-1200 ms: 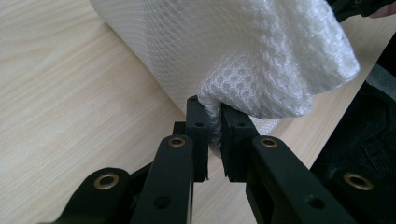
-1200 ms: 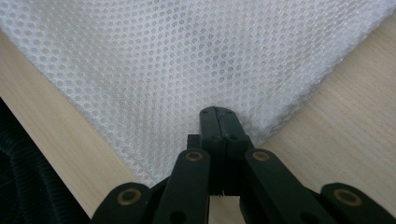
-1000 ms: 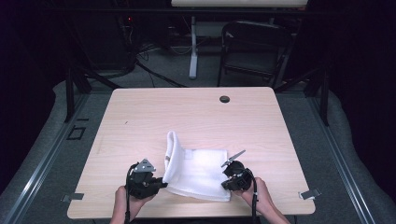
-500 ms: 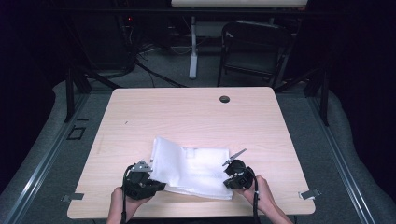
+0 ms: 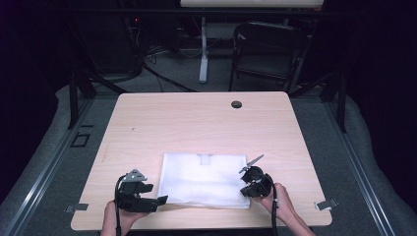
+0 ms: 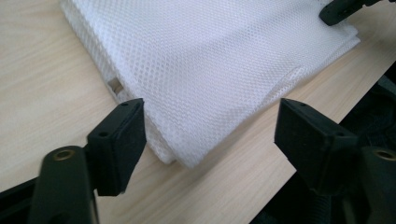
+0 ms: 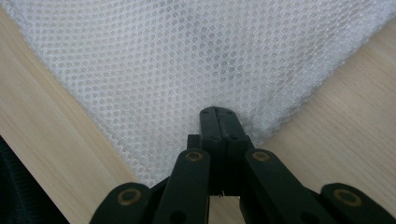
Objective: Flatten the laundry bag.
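A folded white mesh cloth (image 5: 205,180) lies flat near the table's (image 5: 147,128) front edge as the left gripper (image 6: 210,133), jaws just opened, lets go its corner while the right gripper (image 7: 218,122) stays clamped on the opposite corner, likely releasing next

A lab: black curtains, floor cables (image 5: 162,78), lone wooden table (image 5: 187,123).

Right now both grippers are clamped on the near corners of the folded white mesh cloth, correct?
Not quite. The right gripper is clamped on the mesh cloth, but the left gripper has just opened; its jaws stand apart around the corner, as the left gripper view shows.
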Available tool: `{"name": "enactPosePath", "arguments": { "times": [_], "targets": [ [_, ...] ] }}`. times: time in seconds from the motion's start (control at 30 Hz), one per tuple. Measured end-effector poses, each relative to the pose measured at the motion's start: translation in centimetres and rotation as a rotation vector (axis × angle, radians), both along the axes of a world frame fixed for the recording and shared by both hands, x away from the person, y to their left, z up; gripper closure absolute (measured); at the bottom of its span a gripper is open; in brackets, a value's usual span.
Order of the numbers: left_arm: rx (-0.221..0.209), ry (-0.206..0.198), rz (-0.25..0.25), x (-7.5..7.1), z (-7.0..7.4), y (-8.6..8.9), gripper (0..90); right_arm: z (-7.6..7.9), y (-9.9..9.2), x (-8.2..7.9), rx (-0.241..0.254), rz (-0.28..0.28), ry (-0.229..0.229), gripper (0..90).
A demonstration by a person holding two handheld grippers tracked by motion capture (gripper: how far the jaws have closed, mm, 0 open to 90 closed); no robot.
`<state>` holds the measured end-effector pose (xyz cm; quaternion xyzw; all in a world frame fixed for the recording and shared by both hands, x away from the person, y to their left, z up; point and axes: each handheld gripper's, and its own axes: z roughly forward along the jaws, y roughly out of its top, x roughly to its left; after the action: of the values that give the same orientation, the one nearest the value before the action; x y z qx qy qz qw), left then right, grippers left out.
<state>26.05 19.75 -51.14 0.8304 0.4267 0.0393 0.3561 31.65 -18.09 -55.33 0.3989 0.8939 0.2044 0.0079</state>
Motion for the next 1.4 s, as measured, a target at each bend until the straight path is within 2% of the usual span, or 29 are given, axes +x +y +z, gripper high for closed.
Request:
{"name": "enactPosePath", "arguments": {
  "times": [0.2,0.23,0.27,0.43,0.47,0.5,0.57,0.6,0.67,0.7,0.73,0.77,0.8,0.83,0.97,1.0,1.13,1.23,1.33,1.4],
  "targets": [
    [-0.002,-0.013,-0.056,0.8,-0.1,-1.6,20.9,0.2,-0.7,0.5,-0.023,0.017,0.002,90.0],
    [0.003,-0.021,-0.068,0.9,0.0,-2.1,20.8,0.1,-0.8,0.5,-0.015,0.018,0.003,90.0],
    [0.005,-0.035,-0.103,0.9,0.0,-2.7,20.1,0.1,-1.1,0.5,-0.002,0.015,-0.002,90.0],
    [0.014,-0.04,-0.14,1.3,-0.4,-4.2,19.4,0.1,-1.2,0.5,0.002,0.009,-0.001,89.0],
    [0.027,-0.045,-0.148,1.4,-0.4,-4.4,19.2,0.2,-1.2,0.5,0.008,0.011,0.005,83.0],
    [0.022,-0.049,-0.158,1.5,-0.4,-4.6,18.8,0.2,-1.2,0.4,0.029,0.001,0.004,78.2],
    [0.026,-0.052,-0.159,1.7,-0.3,-4.9,17.3,1.2,-1.3,0.1,0.034,0.021,-0.021,57.2],
    [0.015,-0.052,-0.156,1.8,-0.3,-5.0,17.3,1.2,-1.3,0.1,0.034,0.021,-0.021,57.2],
    [0.02,-0.055,-0.155,1.9,-0.4,-5.2,15.9,1.6,-1.3,-0.1,0.031,0.007,-0.038,42.7],
    [0.029,-0.054,-0.166,2.0,-0.4,-5.3,15.7,1.7,-1.3,-0.4,0.052,-0.011,-0.049,36.9],
    [0.029,-0.053,-0.168,2.1,-0.5,-5.4,15.2,2.0,-1.4,-0.4,0.028,-0.001,-0.046,31.7],
    [0.033,-0.05,-0.171,2.2,-0.6,-5.5,14.7,2.3,-1.6,-0.5,0.019,-0.016,-0.052,20.4],
    [0.032,-0.049,-0.169,2.3,-0.7,-5.6,14.7,2.3,-1.6,-0.5,0.019,-0.016,-0.052,20.4],
    [0.027,-0.05,-0.175,2.5,-0.7,-5.8,12.4,2.7,-1.8,-0.8,0.03,-0.025,-0.06,14.2],
    [0.027,-0.056,-0.187,3.0,-0.7,-6.6,12.3,3.2,-2.1,-1.1,0.046,-0.034,-0.064,9.4],
    [0.035,-0.055,-0.195,3.1,-0.8,-6.8,12.3,3.3,-2.2,-1.2,0.026,-0.029,-0.072,7.9],
    [0.044,-0.047,-0.221,3.4,-1.2,-7.8,11.3,3.8,-2.7,-1.9,0.02,-0.043,-0.062,2.3],
    [0.053,-0.045,-0.243,3.5,-1.5,-8.5,11.6,4.0,-3.1,-2.3,0.03,-0.054,-0.063,2.6],
    [0.072,-0.039,-0.28,3.7,-1.8,-9.3,13.6,4.2,-3.5,-2.7,0.066,-0.072,-0.068,3.7],
    [0.068,-0.029,-0.3,3.6,-2.0,-9.9,14.8,4.0,-3.5,-2.9,0.063,-0.073,-0.068,4.2]
  ]
}}
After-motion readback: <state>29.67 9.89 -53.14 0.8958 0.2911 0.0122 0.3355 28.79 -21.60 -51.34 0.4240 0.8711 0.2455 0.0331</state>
